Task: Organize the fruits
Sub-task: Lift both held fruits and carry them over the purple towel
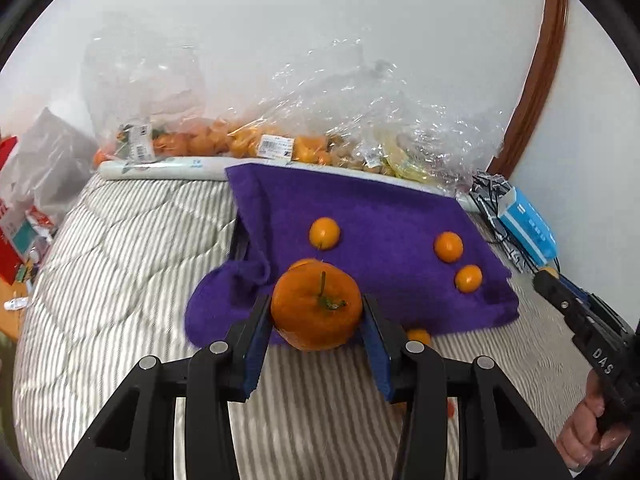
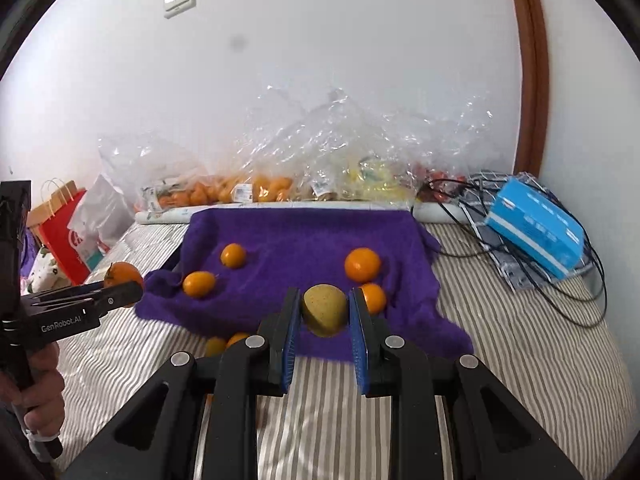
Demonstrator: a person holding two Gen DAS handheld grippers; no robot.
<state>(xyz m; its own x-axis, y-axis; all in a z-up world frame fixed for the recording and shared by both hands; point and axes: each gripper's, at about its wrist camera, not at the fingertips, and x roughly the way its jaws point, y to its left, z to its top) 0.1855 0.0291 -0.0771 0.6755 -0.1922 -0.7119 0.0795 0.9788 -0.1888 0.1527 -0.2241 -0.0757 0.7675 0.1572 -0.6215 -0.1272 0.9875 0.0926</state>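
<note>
- Left claw (image 1: 317, 312) is clamped on a big stemmed tangerine (image 1: 317, 307), blue pads pressing its two flanks, stem pointing up and slightly away from the camera.
- Right claw (image 2: 325, 312) is clamped too, on a yellow-green round fruit (image 2: 324, 310); what kind of fruit it is, I cannot tell.
- Both loads hang above the near edge of the purple towel (image 1: 372, 208), which is spread over the striped bed (image 1: 132, 248).
- The key relation: the towel lies straight ahead of and below each claw, so any set-down looks like a forward-and-down move, not a sideways one.
- Left claw sits toward the towel's left near corner; right claw is nearer the middle-right.
- Small oranges already dot the cloth: one just beyond the tangerine (image 1: 324, 233), a pair off to the right (image 1: 448, 246) and (image 1: 468, 278).
- From the right wrist view, an orange (image 2: 373, 298) sits just behind the right pad, very near the held fruit: that is the likely bump risk on lowering.
- Open purple shows in the towel's centre, between the left and right groups, reachable by either arm.
- A couple of oranges (image 2: 226, 343) lie off the towel's near edge on the bed, closer to the left arm.
- Bagged fruit (image 2: 240, 190) lines the wall behind, well apart from both claws.
</note>
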